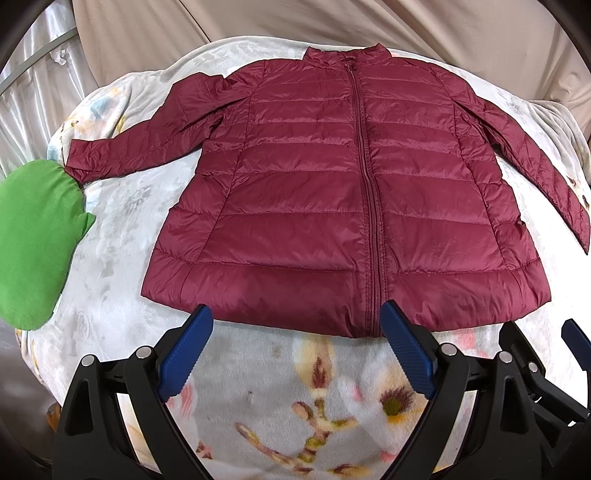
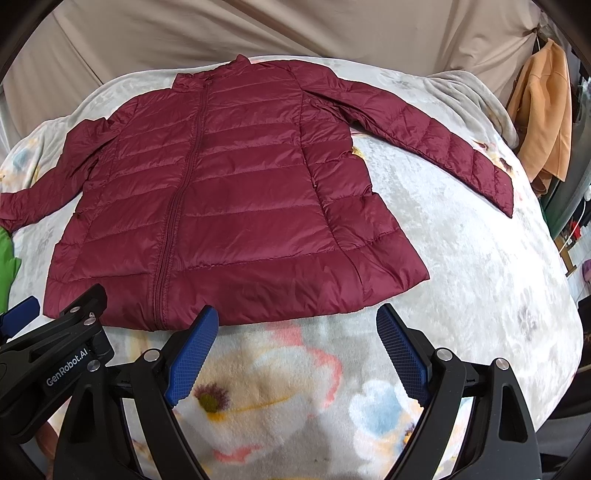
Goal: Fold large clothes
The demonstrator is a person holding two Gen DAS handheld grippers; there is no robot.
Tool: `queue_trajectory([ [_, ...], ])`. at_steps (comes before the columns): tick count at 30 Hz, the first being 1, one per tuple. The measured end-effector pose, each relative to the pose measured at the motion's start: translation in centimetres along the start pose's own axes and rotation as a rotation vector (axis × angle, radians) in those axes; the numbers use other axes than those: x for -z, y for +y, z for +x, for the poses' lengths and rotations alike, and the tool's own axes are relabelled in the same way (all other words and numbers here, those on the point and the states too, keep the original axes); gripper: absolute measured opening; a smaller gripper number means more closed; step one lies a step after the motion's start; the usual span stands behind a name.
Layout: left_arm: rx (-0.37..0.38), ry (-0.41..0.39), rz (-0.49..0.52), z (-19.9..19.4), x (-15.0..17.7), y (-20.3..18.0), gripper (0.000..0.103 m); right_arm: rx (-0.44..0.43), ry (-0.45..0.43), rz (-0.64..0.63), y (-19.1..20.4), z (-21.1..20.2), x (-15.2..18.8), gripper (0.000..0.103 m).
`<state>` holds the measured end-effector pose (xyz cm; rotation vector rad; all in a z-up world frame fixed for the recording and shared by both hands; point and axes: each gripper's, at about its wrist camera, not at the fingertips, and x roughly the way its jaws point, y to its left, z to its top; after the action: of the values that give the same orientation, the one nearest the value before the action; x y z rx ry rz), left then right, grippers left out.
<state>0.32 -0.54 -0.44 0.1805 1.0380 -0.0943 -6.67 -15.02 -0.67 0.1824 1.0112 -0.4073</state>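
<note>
A maroon quilted puffer jacket point(image 1: 314, 192) lies flat and zipped, front up, collar at the far side, both sleeves spread out. It also shows in the right wrist view point(image 2: 240, 199). My left gripper point(image 1: 295, 317) is open and empty, its blue fingertips just at the jacket's near hem around the zipper's bottom end. My right gripper point(image 2: 297, 317) is open and empty, just short of the hem to the right of the zipper. The right gripper's edge shows in the left wrist view point(image 1: 546, 354), and the left gripper's side shows in the right wrist view point(image 2: 48, 332).
A pale floral blanket point(image 1: 280, 398) covers the surface under the jacket. A green cushion point(image 1: 33, 243) lies at the left by the left sleeve cuff. A beige sheet point(image 2: 258, 33) hangs behind. An orange garment point(image 2: 543, 110) hangs at the far right.
</note>
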Motion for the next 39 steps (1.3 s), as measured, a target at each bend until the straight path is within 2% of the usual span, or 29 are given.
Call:
queue_trajectory([
  [35, -0.007, 0.011, 0.009, 0.0, 0.4, 0.2, 0.090, -0.001, 0.011, -0.004, -0.5, -0.1, 0.3, 0.087],
  [39, 0.013, 0.029, -0.004, 0.6, 0.2, 0.2, 0.093, -0.051, 0.024, -0.007, -1.1, 0.6, 0.0, 0.086],
])
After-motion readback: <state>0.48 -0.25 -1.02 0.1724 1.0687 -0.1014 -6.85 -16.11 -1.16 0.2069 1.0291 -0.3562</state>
